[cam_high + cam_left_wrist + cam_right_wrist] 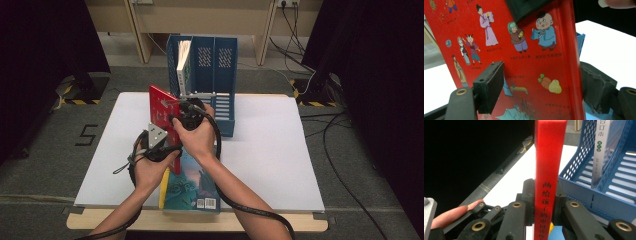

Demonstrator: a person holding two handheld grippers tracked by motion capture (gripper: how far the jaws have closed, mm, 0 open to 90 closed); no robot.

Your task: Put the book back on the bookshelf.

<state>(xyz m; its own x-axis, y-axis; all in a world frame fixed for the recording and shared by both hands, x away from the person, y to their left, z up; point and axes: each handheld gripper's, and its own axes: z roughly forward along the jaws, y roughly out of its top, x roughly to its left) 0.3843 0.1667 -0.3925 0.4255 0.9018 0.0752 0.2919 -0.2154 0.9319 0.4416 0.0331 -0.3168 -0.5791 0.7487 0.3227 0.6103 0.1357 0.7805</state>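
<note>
a red book [162, 111] stands upright at table centre, pinched at its spine by the right gripper [191, 111]; the left gripper [156, 141] straddles it, jaws apart. likely next: lift it toward the blue file rack [220, 75] at twelve o'clock.

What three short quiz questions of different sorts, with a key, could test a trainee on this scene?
1. True or false: the right gripper clamps the spine of the red book.
2. The blue file rack already holds: A) one book, B) three books, C) nothing?
3. Fill in: a teal book lies flat near the table's ____ edge.

Key: 1 true. 2 A, one white book standing in the left compartment. 3 front, on the white table, below the hands.
</note>
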